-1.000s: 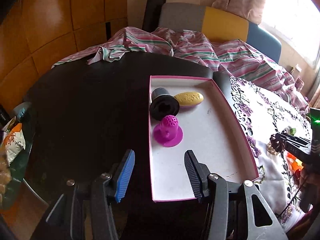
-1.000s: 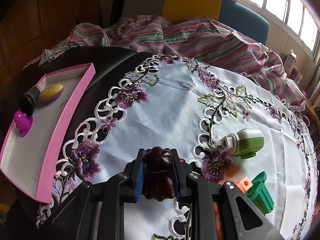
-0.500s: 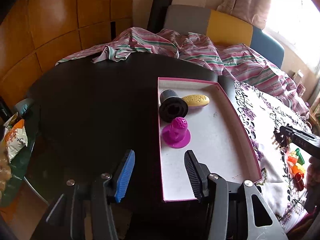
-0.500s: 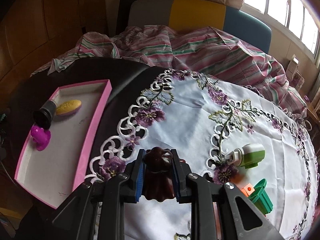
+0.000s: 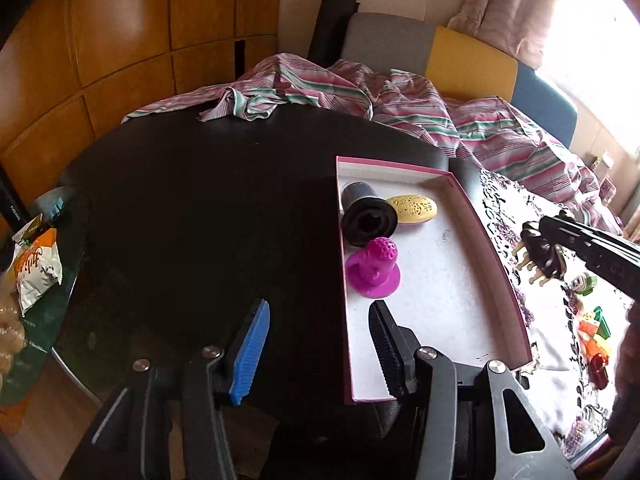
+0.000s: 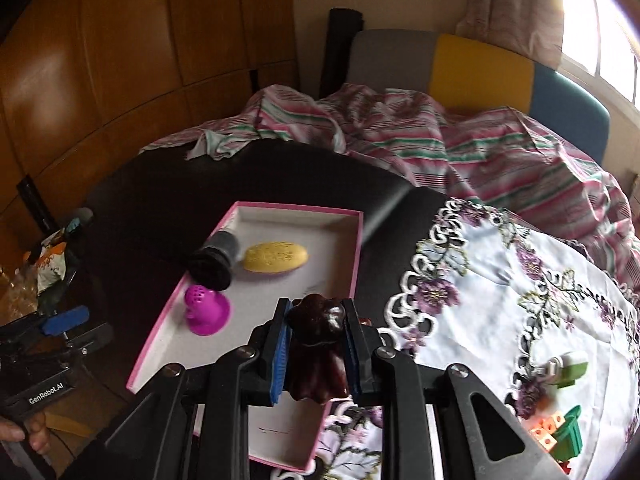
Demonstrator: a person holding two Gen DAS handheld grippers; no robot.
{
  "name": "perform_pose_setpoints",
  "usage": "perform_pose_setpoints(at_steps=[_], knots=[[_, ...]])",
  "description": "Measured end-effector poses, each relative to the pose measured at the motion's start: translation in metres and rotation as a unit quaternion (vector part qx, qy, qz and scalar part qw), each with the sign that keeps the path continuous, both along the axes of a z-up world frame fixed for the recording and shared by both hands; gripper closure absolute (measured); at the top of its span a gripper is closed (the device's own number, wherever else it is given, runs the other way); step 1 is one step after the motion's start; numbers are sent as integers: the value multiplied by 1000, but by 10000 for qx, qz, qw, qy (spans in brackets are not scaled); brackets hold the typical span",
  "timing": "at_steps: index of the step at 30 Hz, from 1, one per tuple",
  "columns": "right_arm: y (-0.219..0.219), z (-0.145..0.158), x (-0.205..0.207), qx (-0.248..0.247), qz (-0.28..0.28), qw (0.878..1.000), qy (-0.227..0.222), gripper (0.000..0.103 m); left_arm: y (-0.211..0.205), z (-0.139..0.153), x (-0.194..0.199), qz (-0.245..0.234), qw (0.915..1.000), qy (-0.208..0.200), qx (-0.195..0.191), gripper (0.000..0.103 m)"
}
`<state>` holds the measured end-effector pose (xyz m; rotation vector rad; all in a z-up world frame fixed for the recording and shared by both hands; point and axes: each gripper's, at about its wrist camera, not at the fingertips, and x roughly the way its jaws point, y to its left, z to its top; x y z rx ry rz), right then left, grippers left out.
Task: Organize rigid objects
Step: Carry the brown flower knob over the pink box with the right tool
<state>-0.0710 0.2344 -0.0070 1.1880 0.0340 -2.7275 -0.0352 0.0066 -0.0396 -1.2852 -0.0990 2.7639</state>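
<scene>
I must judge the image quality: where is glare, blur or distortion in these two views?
Left wrist view: the window is blown out at top right, and the wood panels bow from the fisheye. Right wrist view: the green bottle and lace tablecloth smear with motion blur; the dark brown clip stays sharp.

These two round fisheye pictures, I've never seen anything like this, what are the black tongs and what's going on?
Each picture comes from a camera on a hand-held two-finger gripper, looking along its fingers; a person carries one in each hand. The left gripper hangs open and empty beside the pink tray. The tray holds a black cylinder, a yellow oval and a magenta piece. The right gripper is clamped on a dark brown figure above the tray's near end. Small toys lie on the embroidered cloth.
</scene>
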Motion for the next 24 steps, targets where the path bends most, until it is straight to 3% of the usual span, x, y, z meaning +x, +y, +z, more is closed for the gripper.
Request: perform_pose_setpoints(at_steps=[13,24], knots=[[-36,-37,-29,-67,193,9983,-543,81,-13,-3,0,125,9999,-35,35,50],[-60,-68,-77,71,66,9975,-694,84,-25,-12,-5,297,9994,-150,55,51]])
